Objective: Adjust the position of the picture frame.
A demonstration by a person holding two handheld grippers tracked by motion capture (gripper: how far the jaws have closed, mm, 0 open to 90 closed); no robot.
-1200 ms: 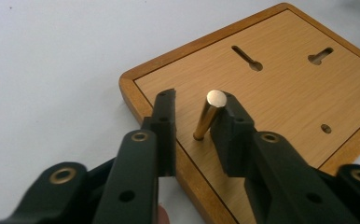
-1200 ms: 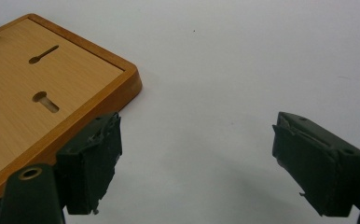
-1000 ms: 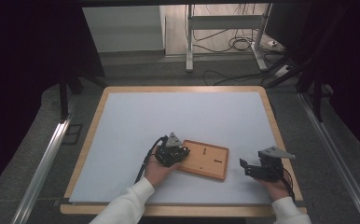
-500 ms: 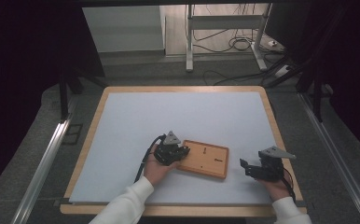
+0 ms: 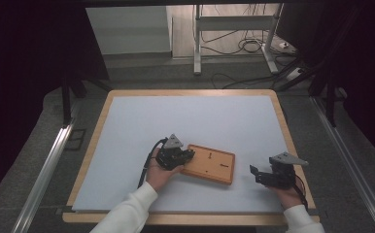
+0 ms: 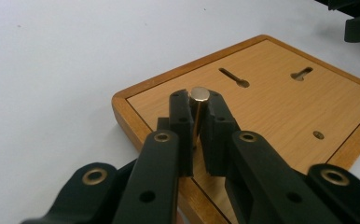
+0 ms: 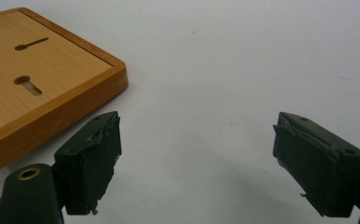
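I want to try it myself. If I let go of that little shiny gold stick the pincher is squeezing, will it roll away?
Probably yes. The gold pin looks round and smooth, so on its side it would likely roll. It seems stiff metal, and perhaps slippery, pinched in the left tool. The wooden board has a raised rim that might stop it.

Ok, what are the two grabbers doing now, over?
Left gripper shut on brass pin, over wooden board. Right gripper open, empty, beside board. Nothing in the way.

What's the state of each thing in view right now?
left claw: shut on brass pin, held upright over the board's corner
right claw: open, empty, beside the board
wooden board: flat on the table, slots empty
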